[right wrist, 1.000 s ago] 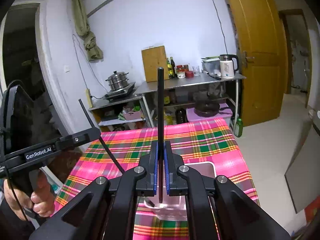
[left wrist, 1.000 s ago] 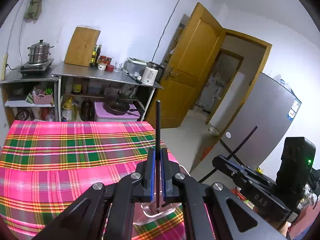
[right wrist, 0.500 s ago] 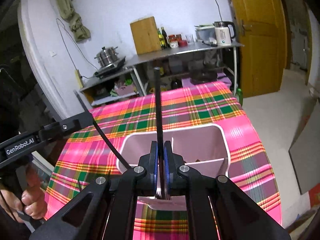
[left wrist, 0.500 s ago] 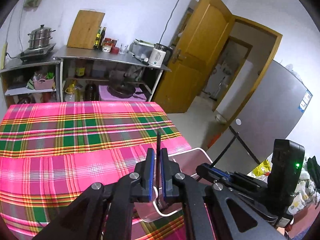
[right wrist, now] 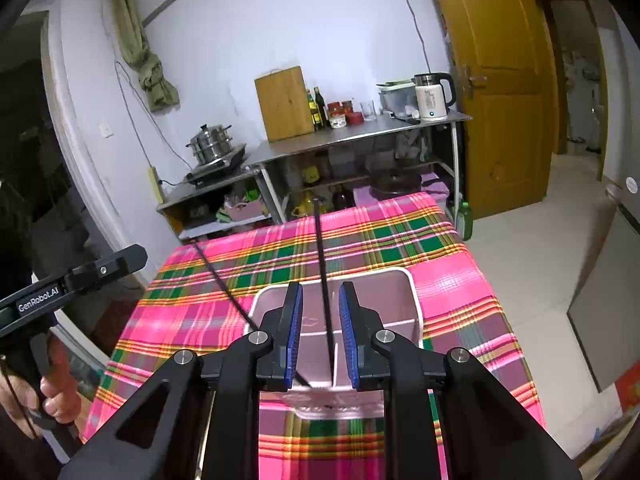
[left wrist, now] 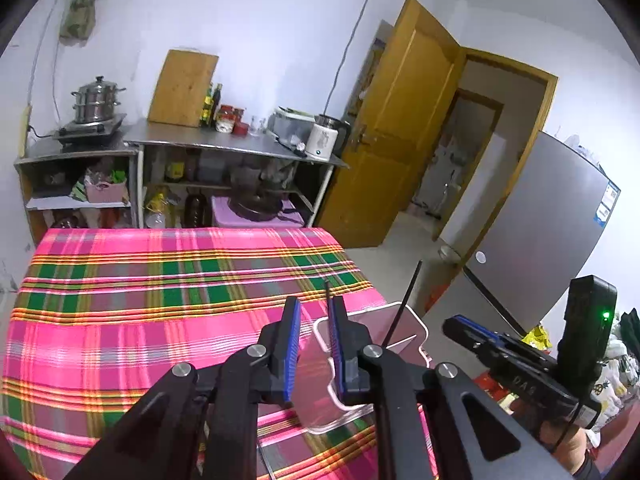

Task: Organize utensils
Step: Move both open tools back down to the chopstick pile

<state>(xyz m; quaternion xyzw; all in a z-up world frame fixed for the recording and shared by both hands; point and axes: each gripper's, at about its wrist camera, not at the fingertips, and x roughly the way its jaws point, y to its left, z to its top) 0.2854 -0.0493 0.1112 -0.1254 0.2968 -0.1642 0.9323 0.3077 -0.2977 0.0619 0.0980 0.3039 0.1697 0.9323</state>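
Found the two-compartment pale holder (right wrist: 408,280) sitting on the near end of the table, with two black utensils already lowered into it. Noted one utensil handle (right wrist: 322,264) rising nearly upright by the holder's centre divider and a second, leaning handle (right wrist: 224,280) slanting away to the left; cannot tell which compartment each tip rests in.

Observed the right gripper (right wrist: 320,332) released, its jaws having just been opening, with the upright handle standing between the blue pads and apparently touched by neither. Observed the left gripper (left wrist: 312,344) likewise let go, jaws just parted, with the thin black handle close against its right-hand pad but not clamped.

Judged the placing of this pair as good as done. Judged what is left to be drawing both grippers back clear of the handles without tipping them. Saw no further loose utensils on the table, so cannot say whether more are to be sorted.

Recorded the surface as a pink, green and yellow plaid cloth (left wrist: 160,300), otherwise bare in both views. Recorded, beyond it, steel shelving (right wrist: 360,136) carrying a wooden cutting board (right wrist: 284,104), bottles, jars and a white kettle (right wrist: 432,96), a steamer pot (right wrist: 210,146) on a burner, an open wooden door (left wrist: 400,140) and a grey refrigerator (left wrist: 540,232)
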